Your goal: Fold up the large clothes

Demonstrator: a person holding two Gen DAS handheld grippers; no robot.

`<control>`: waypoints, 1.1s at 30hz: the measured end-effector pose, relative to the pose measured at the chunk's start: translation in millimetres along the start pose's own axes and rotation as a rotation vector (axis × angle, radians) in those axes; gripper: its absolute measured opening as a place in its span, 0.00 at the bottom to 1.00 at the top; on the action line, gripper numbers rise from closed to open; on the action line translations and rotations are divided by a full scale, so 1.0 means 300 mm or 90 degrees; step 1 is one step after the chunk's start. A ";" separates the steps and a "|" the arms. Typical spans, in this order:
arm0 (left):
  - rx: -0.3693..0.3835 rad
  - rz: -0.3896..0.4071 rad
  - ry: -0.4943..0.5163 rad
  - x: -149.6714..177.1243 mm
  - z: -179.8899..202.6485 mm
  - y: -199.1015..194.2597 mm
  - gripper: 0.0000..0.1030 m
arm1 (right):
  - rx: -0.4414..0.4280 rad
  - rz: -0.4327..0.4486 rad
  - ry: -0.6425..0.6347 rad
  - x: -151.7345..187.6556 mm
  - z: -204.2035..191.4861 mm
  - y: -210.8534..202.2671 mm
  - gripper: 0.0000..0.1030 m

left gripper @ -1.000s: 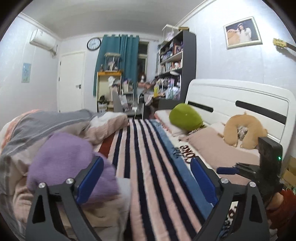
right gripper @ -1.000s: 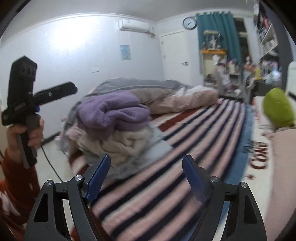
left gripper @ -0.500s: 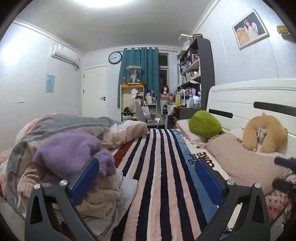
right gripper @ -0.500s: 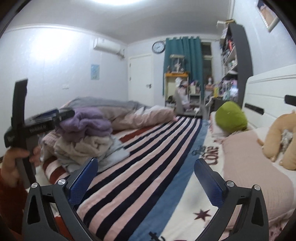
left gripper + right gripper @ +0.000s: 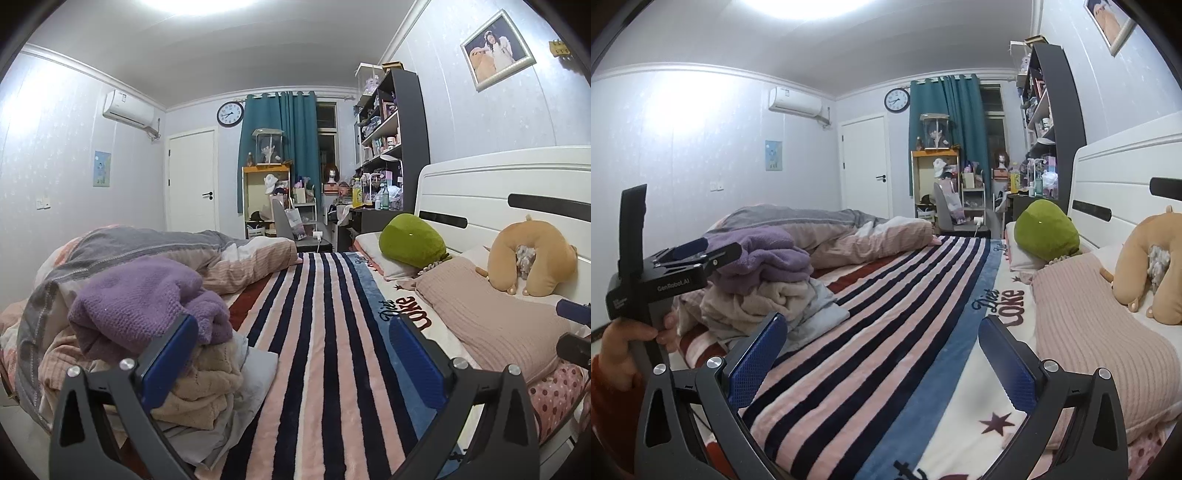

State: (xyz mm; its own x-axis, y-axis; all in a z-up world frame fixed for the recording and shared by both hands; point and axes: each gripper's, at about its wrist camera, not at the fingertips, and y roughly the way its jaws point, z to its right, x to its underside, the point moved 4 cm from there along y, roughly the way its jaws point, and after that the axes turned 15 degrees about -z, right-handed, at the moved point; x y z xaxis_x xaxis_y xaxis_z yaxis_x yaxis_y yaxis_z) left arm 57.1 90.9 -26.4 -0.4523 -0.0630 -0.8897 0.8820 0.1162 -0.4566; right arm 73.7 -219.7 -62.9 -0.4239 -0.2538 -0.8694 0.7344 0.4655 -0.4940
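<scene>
Both tongs have lifted and levelled out since a moment ago, so the view now runs down the whole bed instead of dipping toward the heap. The left tongs (image 5: pixel 291 354) hang with jaws wide apart and empty, and so do the right tongs (image 5: pixel 882 354), both raised over the striped blanket (image 5: pixel 325 332), touching nothing. The clothes wait in a pile (image 5: pixel 768 291) on the bed's left side, a purple knit sweater (image 5: pixel 144 302) on top of cream and grey garments, just beside the rumpled quilt (image 5: pixel 155 243). To my eye nothing is folded yet; the job in hand is picking the first piece. I'd take the purple sweater alone, pinching it at the shoulders with one pair of tongs each, lift it clear so the lower layers stay put, then spread it flat on the open stripes before folding. Grabbing deep would drag the cream one along. The blanket reads "Diet Coke" (image 5: pixel 997 301) beside the pink pillow (image 5: pixel 1100 332), and the left tongs' body, seen from the right, says "GenRobot.AI" (image 5: pixel 673 285).
</scene>
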 end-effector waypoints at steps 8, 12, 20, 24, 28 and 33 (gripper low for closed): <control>-0.002 -0.002 -0.009 0.008 -0.012 -0.001 0.99 | -0.001 0.002 0.001 -0.001 -0.001 -0.007 1.00; 0.008 0.000 -0.013 0.004 -0.009 -0.007 0.99 | -0.010 -0.003 0.000 -0.006 -0.004 -0.001 1.00; 0.019 -0.004 -0.009 0.015 0.003 0.000 0.99 | -0.031 0.001 0.027 -0.014 0.013 -0.003 1.00; 0.017 -0.003 -0.006 0.012 0.010 -0.001 0.99 | -0.033 0.004 0.035 -0.017 0.012 -0.004 1.00; 0.015 0.000 -0.006 0.009 0.011 -0.008 0.99 | -0.023 0.007 0.026 -0.017 0.003 -0.010 1.00; 0.014 0.002 -0.004 0.009 0.012 -0.009 0.99 | -0.021 0.008 0.026 -0.017 0.000 -0.011 1.00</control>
State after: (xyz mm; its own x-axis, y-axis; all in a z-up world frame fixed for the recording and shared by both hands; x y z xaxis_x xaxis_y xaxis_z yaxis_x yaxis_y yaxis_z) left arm 53.8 86.8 -27.4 -0.4491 -0.0683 -0.8909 0.8860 0.0951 -0.4539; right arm 73.5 -219.8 -56.9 -0.4368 -0.2132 -0.8739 0.7217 0.4968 -0.4819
